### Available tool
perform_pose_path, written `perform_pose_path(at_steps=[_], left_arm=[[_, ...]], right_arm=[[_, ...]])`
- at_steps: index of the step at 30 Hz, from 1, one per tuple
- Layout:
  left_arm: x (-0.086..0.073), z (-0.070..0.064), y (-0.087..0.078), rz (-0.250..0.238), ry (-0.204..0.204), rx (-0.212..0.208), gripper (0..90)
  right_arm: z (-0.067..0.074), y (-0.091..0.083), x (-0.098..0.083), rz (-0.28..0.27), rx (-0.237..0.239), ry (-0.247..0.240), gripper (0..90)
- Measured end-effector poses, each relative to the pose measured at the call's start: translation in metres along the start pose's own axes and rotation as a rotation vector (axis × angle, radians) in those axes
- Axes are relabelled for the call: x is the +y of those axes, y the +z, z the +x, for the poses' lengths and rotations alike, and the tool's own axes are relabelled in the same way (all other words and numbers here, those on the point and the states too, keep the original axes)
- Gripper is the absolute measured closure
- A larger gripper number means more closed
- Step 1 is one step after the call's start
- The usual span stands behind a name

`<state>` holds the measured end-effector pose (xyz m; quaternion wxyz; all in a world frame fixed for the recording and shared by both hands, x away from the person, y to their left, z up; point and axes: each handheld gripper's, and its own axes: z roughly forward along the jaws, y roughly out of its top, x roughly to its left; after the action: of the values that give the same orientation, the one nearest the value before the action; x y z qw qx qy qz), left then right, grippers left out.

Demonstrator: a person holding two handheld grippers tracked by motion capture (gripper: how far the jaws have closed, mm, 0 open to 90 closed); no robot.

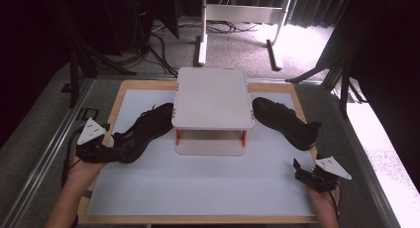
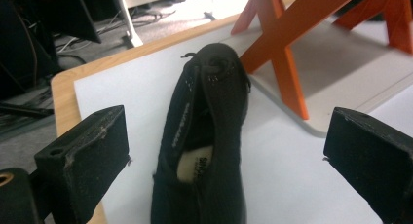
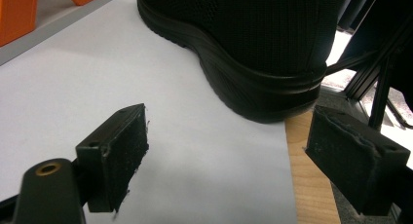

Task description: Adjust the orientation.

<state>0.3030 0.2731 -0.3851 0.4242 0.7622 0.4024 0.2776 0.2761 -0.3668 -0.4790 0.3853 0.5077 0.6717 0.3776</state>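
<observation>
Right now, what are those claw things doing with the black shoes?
A person holds a claw in each hand at a table. The left claw is open around the heel end of the left black shoe, not yet closed on it. The right claw is open too, just short of the right black shoe. Both shoes lie on the white mat, one on each side of a small white shelf with orange legs.

Black shoe [image 3: 253, 44] heel beyond parted gripper [image 3: 229, 151] jaws

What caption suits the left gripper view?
Open left hand-held gripper straddling a black shoe beside an orange-legged stand.
</observation>
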Motion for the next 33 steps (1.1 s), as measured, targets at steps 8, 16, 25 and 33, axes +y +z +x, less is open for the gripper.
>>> perform_pose_path(at_steps=[8,16,25,33], left_arm=[[0.023,-0.003,0.027,0.105,0.080,-0.009,2.7],[0.035,0.012,0.049,0.167,0.094,-0.001,4.3],[0.035,0.027,0.072,0.242,0.082,-0.014,11.2],[0.031,0.031,0.086,0.290,0.085,-0.019,26.2]], right_arm=[[0.000,0.000,0.000,-0.002,0.002,0.000,14.5],[0.000,-0.001,0.000,-0.003,0.003,-0.001,14.5],[0.000,-0.001,0.000,-0.005,0.003,-0.003,14.5],[0.001,-0.001,0.000,-0.003,0.001,-0.005,14.5]])
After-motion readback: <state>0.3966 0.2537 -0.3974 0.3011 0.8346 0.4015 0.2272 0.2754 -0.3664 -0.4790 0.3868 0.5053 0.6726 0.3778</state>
